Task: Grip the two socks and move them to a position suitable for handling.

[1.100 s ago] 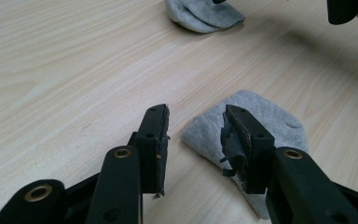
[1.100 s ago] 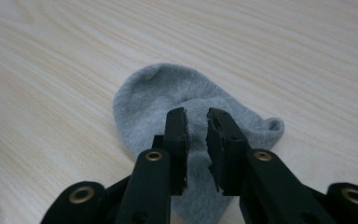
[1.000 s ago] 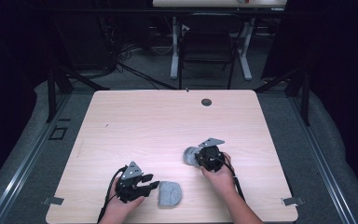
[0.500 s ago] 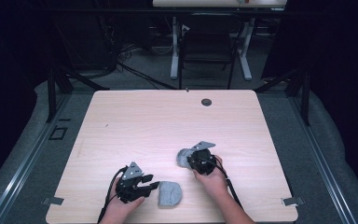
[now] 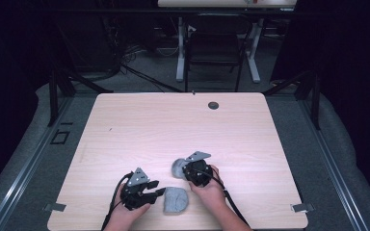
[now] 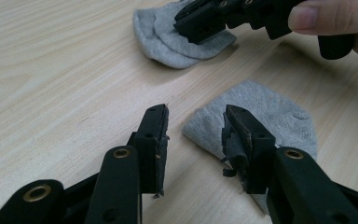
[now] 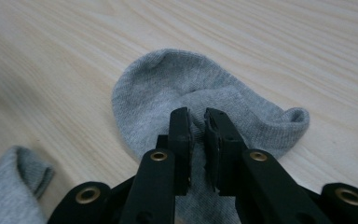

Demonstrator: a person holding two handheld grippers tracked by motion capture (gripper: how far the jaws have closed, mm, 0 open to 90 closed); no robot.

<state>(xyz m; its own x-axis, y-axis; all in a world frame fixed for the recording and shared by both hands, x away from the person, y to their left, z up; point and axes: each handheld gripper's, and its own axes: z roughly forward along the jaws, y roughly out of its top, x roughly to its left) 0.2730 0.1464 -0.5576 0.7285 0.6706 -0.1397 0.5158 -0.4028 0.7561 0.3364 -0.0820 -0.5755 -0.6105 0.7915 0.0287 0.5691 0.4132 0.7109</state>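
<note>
My right hand-held gripper (image 7: 196,122) pinches a soft grey knit sock (image 7: 177,88), rounded toe pointing away, flat on the wood tabletop (image 5: 139,125). Left hand-held gripper (image 6: 193,135) gapes empty beside the second sock (image 6: 270,116).

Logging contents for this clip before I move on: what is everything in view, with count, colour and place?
held sock: one, grey, near middle of the table, pinched by the right gripper
loose sock: one, grey, flat at the near edge, just ahead of the left gripper
table: one, light wood, centre of the high view
grommet: one, dark, far side of the tabletop
desk frame: one, white legs, beyond the table
left gripper: one, black, fingers apart, one edging onto the loose sock
right gripper: one, black, fingers closed on the held sock
hands: two, near edge
</note>
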